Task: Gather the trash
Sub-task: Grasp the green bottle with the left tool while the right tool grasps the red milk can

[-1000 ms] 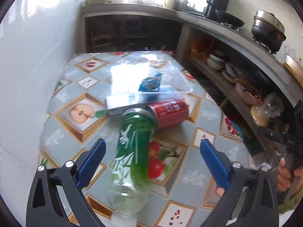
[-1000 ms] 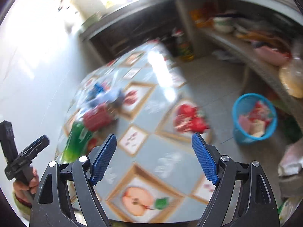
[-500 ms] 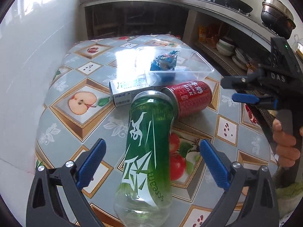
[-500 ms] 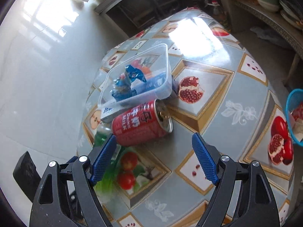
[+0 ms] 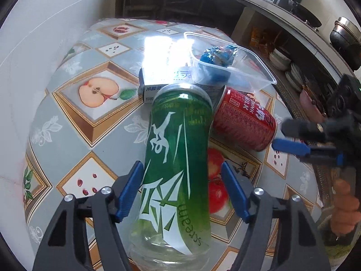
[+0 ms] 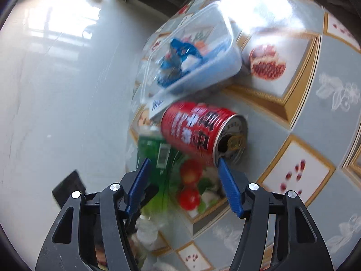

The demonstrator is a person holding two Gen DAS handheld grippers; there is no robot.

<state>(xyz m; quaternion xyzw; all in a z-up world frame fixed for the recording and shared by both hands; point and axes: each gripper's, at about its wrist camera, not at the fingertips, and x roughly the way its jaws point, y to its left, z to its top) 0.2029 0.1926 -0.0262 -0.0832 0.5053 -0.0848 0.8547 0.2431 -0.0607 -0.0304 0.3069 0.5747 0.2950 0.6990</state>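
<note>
On the bench we close our left gripper around the lying green bottle, light, smooth, best held mid-body, pads not yet pressing, while our right gripper closes, empty, short of the red can.

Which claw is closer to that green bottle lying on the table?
The left claw. Its closing jaws straddle the green bottle; contact isn't clear. The right claw, also closing, sits off to the bottle's side, reaching at the open end of the red can.
</note>
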